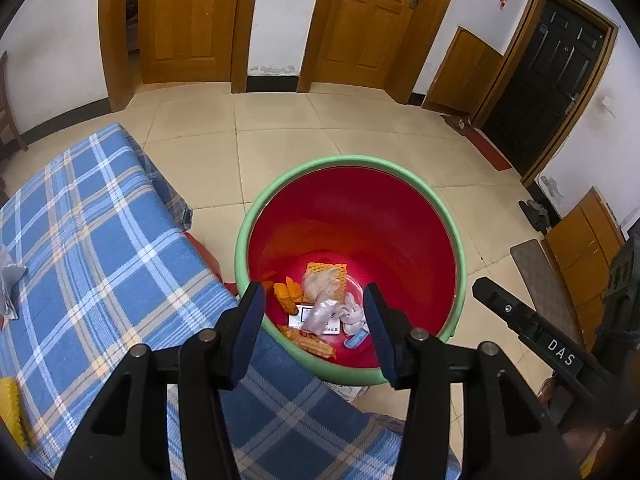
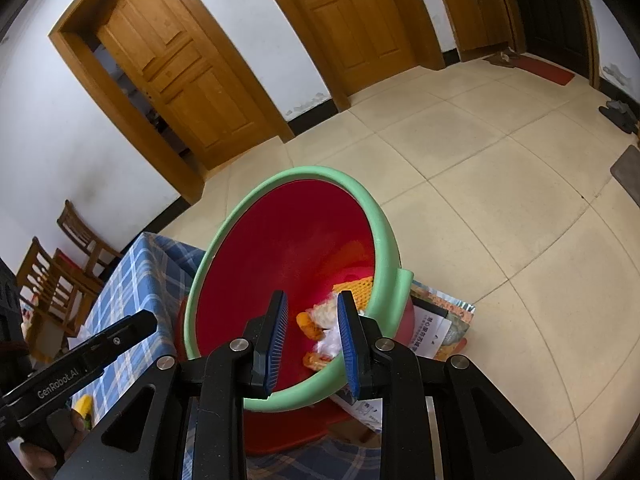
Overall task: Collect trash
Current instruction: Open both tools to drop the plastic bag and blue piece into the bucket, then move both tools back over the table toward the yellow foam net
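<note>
A red bin with a green rim (image 1: 348,160) stands on the floor beside the table; it also shows in the right wrist view (image 2: 384,220). Inside lie orange wrappers (image 1: 288,292), a crumpled clear bag (image 1: 320,312), a white card and an orange mesh piece (image 1: 324,270). My left gripper (image 1: 314,310) is open and empty, held above the bin's near rim. My right gripper (image 2: 312,320) is open and empty, also above the bin. The right gripper's body (image 1: 532,328) shows at the right of the left wrist view.
A table with a blue plaid cloth (image 1: 92,248) lies left of the bin, with a yellow object (image 1: 10,400) at its edge. Papers (image 2: 436,328) lie on the floor under the bin. Wooden chairs (image 2: 60,264) stand far left. Doors line the far wall.
</note>
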The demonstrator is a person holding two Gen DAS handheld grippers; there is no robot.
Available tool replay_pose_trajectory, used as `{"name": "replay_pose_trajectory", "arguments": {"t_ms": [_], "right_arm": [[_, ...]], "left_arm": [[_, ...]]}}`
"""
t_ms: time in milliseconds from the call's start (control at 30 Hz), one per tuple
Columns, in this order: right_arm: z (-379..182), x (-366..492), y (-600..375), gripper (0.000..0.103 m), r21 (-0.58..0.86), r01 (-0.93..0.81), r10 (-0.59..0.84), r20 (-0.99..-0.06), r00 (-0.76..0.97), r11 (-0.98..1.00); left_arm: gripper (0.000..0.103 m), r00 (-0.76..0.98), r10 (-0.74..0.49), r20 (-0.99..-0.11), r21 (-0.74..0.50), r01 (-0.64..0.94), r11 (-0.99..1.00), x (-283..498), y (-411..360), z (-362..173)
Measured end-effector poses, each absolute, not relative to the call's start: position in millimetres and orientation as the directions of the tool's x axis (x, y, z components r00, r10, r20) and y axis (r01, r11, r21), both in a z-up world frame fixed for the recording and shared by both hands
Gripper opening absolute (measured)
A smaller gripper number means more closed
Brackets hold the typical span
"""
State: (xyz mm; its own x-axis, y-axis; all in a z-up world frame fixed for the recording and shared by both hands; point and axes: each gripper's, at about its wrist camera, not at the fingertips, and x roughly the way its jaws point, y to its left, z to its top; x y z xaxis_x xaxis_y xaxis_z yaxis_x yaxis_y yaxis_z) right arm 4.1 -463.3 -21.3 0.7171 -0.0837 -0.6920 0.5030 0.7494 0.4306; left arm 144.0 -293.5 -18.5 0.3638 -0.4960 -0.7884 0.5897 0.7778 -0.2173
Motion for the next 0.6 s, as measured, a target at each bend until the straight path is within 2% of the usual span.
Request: {"name": "replay_pose_trajectory", "arguments": {"t_ms": [167, 267, 333, 400, 600], "right_arm": [[-17, 1, -460, 0.027, 0.429, 0.497, -0.084, -0.688, 0.721, 0.754], [-13, 0, -457, 0.029, 0.428, 0.493, -0.085, -0.684, 0.724, 0.757], [-11, 0, -453, 0.034, 0.427, 0.487, -0.082, -0.682, 0.727, 0.762], [-8, 1, -448, 0.043, 0.428, 0.477, -0.076, -0.679, 0.731, 0.767], [0, 2, -432, 0.049, 0.425, 0.441, -0.052, -0.670, 0.740, 0.791]], "left_arm": [[0.060, 0.378, -0.485, -0.789, -0.216, 0.568, 0.794, 141, -285, -15], [0.061, 0.390, -0.480, -0.786, -0.220, 0.549, 0.806, 139, -275, -13], [0.061, 0.399, -0.472, -0.786, -0.222, 0.531, 0.818, 138, -266, -12], [0.063, 0.408, -0.467, -0.784, -0.224, 0.516, 0.827, 137, -257, -11], [0.064, 0.442, -0.441, -0.781, -0.233, 0.448, 0.863, 135, -223, -9]]}}
